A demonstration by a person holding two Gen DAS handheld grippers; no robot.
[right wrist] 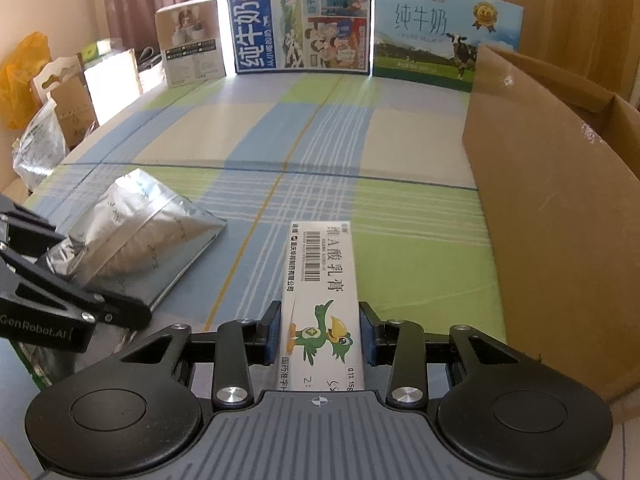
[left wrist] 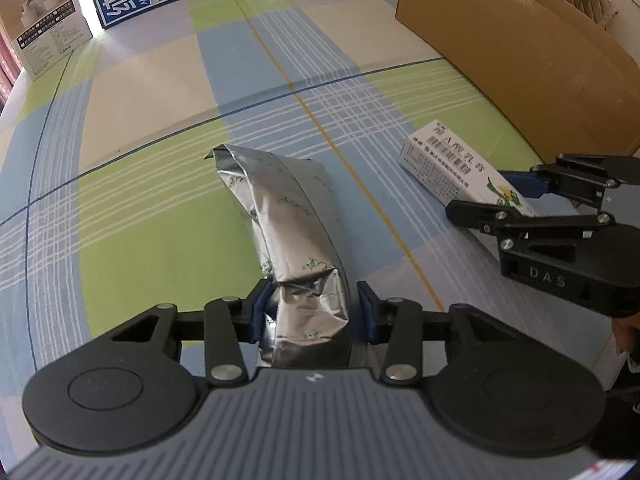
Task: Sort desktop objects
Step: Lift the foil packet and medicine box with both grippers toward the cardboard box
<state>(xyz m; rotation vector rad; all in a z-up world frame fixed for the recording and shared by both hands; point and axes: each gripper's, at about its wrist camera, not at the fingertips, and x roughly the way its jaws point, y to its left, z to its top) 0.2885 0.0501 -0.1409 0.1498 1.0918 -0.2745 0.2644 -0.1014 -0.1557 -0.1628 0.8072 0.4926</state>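
A crumpled silver foil pouch (left wrist: 280, 208) lies on the checked tablecloth (left wrist: 152, 216), with its near end between the blue pads of my left gripper (left wrist: 316, 312), which is shut on it. The right wrist view shows the same pouch (right wrist: 136, 224) at the left, its end creased in the left gripper (right wrist: 76, 268). A long white medicine box (right wrist: 320, 264) with a green bird print lies lengthwise ahead of my right gripper (right wrist: 320, 332), whose pads press on both its sides. In the left wrist view that box (left wrist: 440, 156) and the right gripper (left wrist: 484, 196) are at the right.
A big open cardboard box (right wrist: 540, 200) stands along the right side. Milk cartons (right wrist: 300, 20) and a smaller product box (right wrist: 192, 40) line the far edge. Bags and cartons (right wrist: 40, 92) crowd the left, off the table.
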